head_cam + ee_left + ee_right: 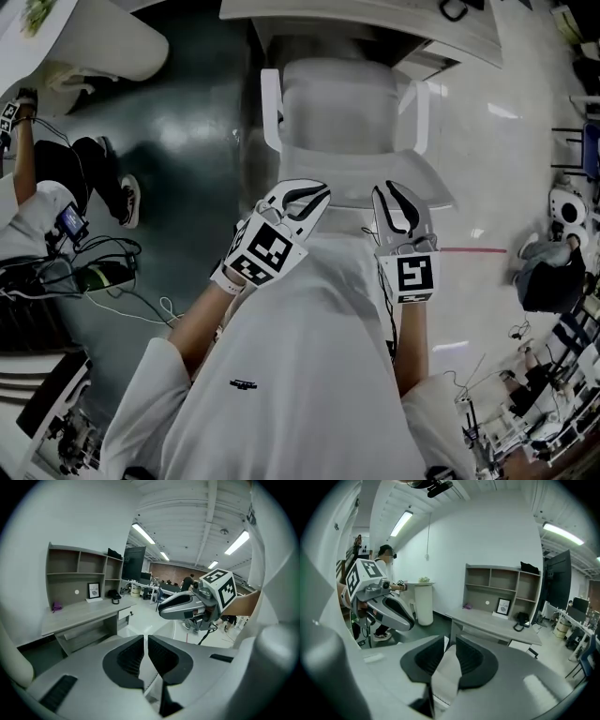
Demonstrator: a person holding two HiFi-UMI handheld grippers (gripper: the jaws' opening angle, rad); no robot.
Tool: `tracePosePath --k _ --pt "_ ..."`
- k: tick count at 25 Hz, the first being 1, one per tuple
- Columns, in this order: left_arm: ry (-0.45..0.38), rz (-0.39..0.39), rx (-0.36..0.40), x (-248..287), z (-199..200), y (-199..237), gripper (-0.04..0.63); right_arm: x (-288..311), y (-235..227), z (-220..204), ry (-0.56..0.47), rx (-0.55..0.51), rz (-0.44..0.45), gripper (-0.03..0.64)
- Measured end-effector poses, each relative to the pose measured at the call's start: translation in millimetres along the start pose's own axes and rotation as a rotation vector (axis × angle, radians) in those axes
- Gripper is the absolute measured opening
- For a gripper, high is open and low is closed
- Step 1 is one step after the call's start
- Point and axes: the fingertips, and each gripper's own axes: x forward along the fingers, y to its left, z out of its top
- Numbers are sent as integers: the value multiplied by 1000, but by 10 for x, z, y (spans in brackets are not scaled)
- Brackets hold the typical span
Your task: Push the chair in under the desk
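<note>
The white chair (347, 112) with armrests stands facing the grey desk (375, 19), its seat partly under the desk's edge. Both grippers hover side by side near the chair's back edge; I cannot tell whether they touch it. My left gripper (314, 192) is shut with nothing between its jaws (146, 641). My right gripper (392, 192) is open, and the white chair (446, 667) shows through the gap between its jaws (450, 644). Each gripper view shows the other gripper beside it and the desk (497, 625) ahead.
A shelf unit (501, 590) with a picture frame and a phone tops the desk. A seated person (56, 206) and floor cables (112, 277) are at the left, by a round white stand (424, 602). Equipment (553, 281) crowds the right.
</note>
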Motion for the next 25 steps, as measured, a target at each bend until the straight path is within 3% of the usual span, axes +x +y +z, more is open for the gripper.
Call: tracePosePath --k 2,5,10,15,22,24,25 --pt "30 -29 13 43 -67 -51 17 46 64 -42 24 -17 50 101" --pt "102 -86 56 161 -237 -146 92 128 211 -230 95 -58 163 150" --pt "239 -175 91 617 -616 -327 182 118 298 -1021 322 -216 354 159" --pt "337 -166 164 387 -864 -251 189 107 625 -1126 424 -332 417 184" --pt "407 -135 278 648 -1086 -247 204 153 440 -1523 492 -442 406 183" --pt "426 -123 333 665 -1142 -204 201 195 480 -1560 478 -510 429 128" --pt "435 -127 371 672 -1168 -200 157 205 495 -1565 468 -534 441 122"
